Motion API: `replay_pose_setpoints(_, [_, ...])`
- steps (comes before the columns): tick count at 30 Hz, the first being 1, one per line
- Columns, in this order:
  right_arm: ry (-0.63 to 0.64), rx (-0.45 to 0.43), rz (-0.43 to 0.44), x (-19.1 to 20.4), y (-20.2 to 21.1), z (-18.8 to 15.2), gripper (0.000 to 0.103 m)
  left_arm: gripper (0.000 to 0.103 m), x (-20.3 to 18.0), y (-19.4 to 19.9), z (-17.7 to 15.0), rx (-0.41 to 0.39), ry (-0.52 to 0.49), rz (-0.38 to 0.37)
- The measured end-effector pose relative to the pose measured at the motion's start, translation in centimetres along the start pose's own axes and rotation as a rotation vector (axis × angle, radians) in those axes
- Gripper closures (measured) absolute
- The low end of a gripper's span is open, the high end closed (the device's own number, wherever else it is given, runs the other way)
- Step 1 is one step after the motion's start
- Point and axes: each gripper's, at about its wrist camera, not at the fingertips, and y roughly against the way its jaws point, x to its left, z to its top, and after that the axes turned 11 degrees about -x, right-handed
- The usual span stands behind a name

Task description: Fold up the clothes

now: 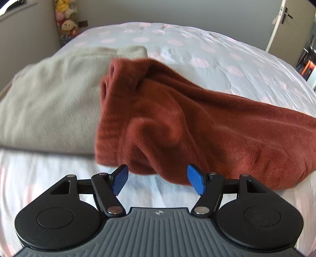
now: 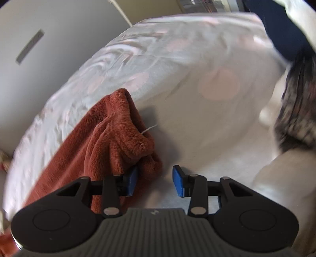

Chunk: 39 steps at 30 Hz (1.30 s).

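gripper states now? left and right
Left gripper: open, holding nothing; rust fleece garment just ahead of its fingers.
Right gripper: open, fleece against one pad, not clamped.

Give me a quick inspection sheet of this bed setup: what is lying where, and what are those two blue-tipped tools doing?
Surface: bed sheet, pale with pink dots, wrinkled.
Job's things: rust fleece garment, bunched, lying across the sheet; beige garment beside it, under its near end.
Clutter: dark patterned cloth at the right edge of the right view, blurred.
Grippers: left gripper open, fingers spread at the fleece's near edge, not closed on it; right gripper open, one finger against the fleece's other end.
Cables: nothing seen; a thin white thread sticks out of the fleece.
Surroundings: stuffed toys in the corner, door, grey wall.
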Motion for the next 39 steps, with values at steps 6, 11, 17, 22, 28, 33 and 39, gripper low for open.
replay_pose_setpoints(6, [-0.082, -0.034, 0.029, 0.0, -0.6, -0.5, 0.081, 0.038, -0.5, -1.6, -3.6, -0.031, 0.106, -0.001])
replay_pose_setpoints(11, [0.325, -0.119, -0.041, 4.7, 2.3, 0.7, 0.085, 0.038, -0.4, -2.4, -4.5, -0.037, 0.155, 0.01])
replay_pose_setpoints(17, [0.582, -0.052, -0.245, 5.8, 0.1, 0.1, 0.086, 0.038, 0.2, -2.9, -4.7, -0.04, 0.236, 0.012])
replay_pose_setpoints(22, [0.578, -0.035, -0.306, 5.1, -0.9, -1.3, 0.084, 0.038, 2.1, -1.9, -4.9, -0.112, 0.347, -0.034])
replay_pose_setpoints(28, [0.52, -0.059, -0.293, 4.9, 2.0, -1.6, 0.062, 0.037, 5.6, -1.3, -5.6, -0.202, 0.61, -0.122])
replay_pose_setpoints(33, [0.432, -0.057, -0.213, 4.9, 6.0, -5.2, 0.051, 0.035, 6.6, -0.6, -5.8, -0.279, 0.71, -0.159])
replay_pose_setpoints(39, [0.221, -0.063, -0.108, 4.8, 7.6, -9.2, 0.036, 0.028, 7.0, -2.3, -4.7, -0.311, 0.737, -0.119])
